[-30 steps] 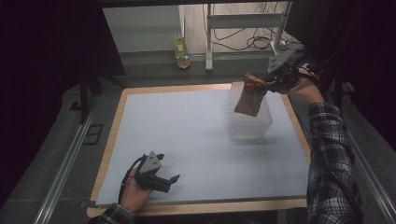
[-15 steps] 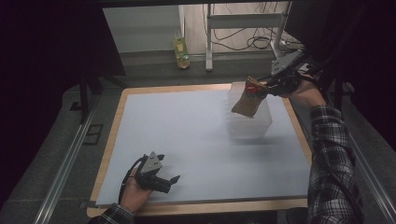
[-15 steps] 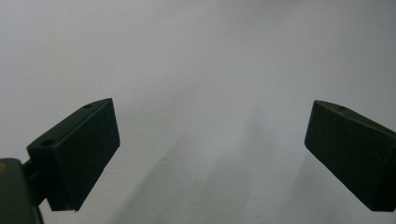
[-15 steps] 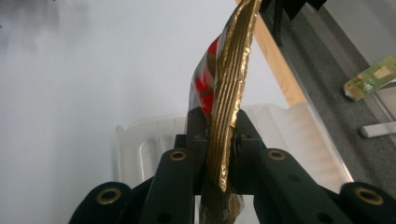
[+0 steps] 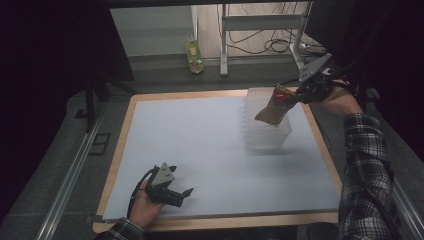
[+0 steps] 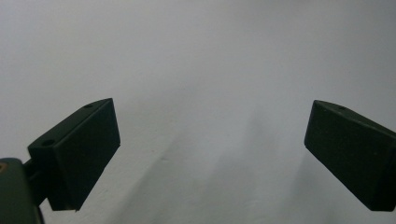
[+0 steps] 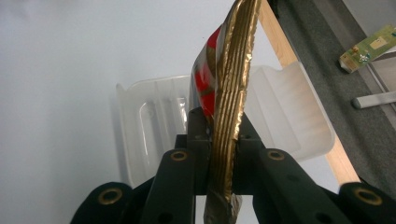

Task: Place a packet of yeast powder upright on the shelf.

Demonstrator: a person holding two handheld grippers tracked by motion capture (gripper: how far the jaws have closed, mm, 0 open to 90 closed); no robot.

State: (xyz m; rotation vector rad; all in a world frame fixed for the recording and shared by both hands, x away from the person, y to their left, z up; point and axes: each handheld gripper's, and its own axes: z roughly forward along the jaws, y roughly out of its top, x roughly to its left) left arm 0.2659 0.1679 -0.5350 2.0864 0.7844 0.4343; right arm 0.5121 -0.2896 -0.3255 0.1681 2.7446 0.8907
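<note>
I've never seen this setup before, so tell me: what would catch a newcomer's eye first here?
Most striking is the crinkled gold and red foil snack bag, pinched by its sealed edge in the right tongs above the clear ribbed plastic tub at the far right of the pale blue table mat. Near the front edge, the left tongs lie low over the mat, jaws wide apart with nothing between them.

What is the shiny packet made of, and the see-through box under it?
The packet looks like crinkly gold foil film, glossy, with a ridged sealed edge. The box looks like cloudy, see-through plastic, smooth with moulded ribs.
</note>
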